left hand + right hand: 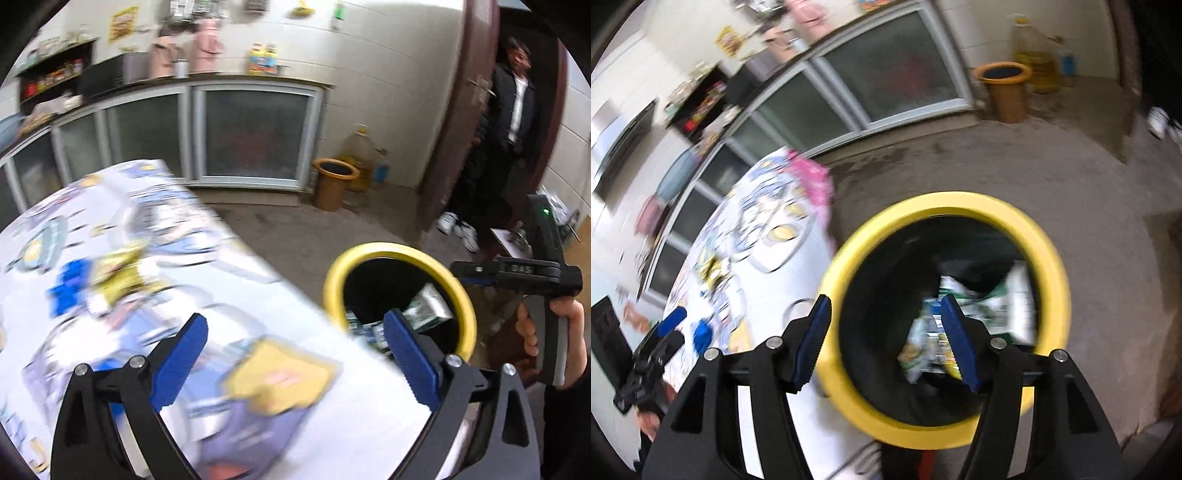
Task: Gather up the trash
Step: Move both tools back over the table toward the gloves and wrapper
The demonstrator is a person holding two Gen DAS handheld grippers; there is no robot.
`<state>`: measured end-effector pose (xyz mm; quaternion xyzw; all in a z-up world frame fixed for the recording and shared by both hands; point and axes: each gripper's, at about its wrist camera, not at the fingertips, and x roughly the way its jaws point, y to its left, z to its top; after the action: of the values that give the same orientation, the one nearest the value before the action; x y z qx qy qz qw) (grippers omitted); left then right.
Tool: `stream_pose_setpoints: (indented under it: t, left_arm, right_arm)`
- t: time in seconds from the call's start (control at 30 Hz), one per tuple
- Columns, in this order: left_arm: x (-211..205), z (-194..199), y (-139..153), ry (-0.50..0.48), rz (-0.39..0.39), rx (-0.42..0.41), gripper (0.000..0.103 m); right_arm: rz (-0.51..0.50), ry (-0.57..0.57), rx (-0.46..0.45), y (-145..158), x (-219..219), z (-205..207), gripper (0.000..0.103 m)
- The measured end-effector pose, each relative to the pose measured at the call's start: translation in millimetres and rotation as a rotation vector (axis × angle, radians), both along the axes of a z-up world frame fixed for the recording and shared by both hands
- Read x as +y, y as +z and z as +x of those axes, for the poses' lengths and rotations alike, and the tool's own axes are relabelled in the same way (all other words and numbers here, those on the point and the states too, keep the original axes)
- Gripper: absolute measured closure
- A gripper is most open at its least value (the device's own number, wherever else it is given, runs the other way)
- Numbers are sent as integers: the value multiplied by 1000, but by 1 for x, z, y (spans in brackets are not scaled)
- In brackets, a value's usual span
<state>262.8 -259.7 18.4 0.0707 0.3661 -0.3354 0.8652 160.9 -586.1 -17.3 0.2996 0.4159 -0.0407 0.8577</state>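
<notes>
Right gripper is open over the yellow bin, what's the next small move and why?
Probably pull the right gripper back toward the table: its jaws are open and empty, and wrappers already lie inside the yellow-rimmed bin, so the drop looks done.

Readable only: "DAS" in pale letters on the black body of the right gripper (522, 268); other print blurred.

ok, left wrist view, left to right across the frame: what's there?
Patterned tablecloth → orange bin by the cabinet → yellow-rimmed bin with wrappers inside → right hand-held gripper, open → man in the doorway.
</notes>
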Motion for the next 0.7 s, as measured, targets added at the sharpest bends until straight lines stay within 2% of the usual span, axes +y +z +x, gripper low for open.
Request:
stream_pose_setpoints:
  t: [0.1,0.2,0.33,0.5,0.7]
  left_arm:
    - [52,1,3,55,5,-17,10]
    - [109,1,4,87,40,-45,9]
    - [154,3,-4,102,58,-42,9]
    - [170,7,-22,120,53,-10,9]
    - [159,24,-41,110,54,20,9]
  right_arm:
    - [-5,114,-29,9,37,20,43]
    - [47,236,-58,15,74,45,41]
    - [101,378,-81,23,134,88,41]
    - [122,451,-71,27,192,138,41]
    - [102,474,-20,24,236,193,38]
